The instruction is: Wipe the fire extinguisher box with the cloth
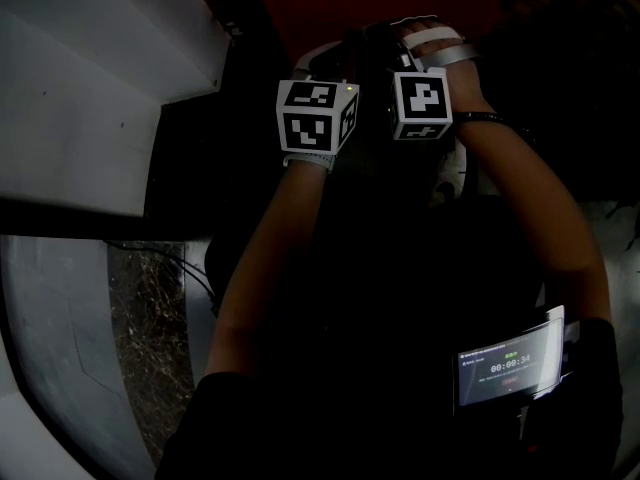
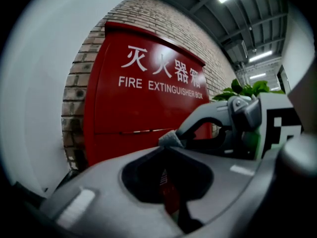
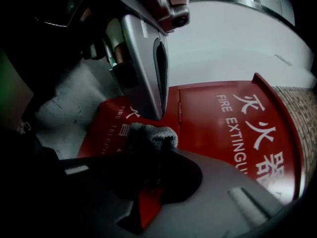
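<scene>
The red fire extinguisher box (image 2: 143,108) stands against a brick wall, white lettering on its door. It also fills the right gripper view (image 3: 218,123) and shows dimly at the top of the head view (image 1: 290,8). A small grey cloth (image 3: 151,135) is bunched at the tip of my right gripper (image 3: 161,150), which is shut on it. My left gripper (image 2: 166,147) is shut with nothing seen between its jaws. Its tip (image 3: 154,114) hangs just above the cloth (image 2: 173,139). Both marker cubes (image 1: 318,116) (image 1: 422,105) are side by side before the box.
A brick wall (image 2: 163,19) backs the box, with a white pillar (image 2: 34,83) to its left. A green plant (image 2: 247,88) stands to its right. On the person's right forearm is a screen with a timer (image 1: 510,368). Cables lie on the floor (image 1: 150,318) at lower left.
</scene>
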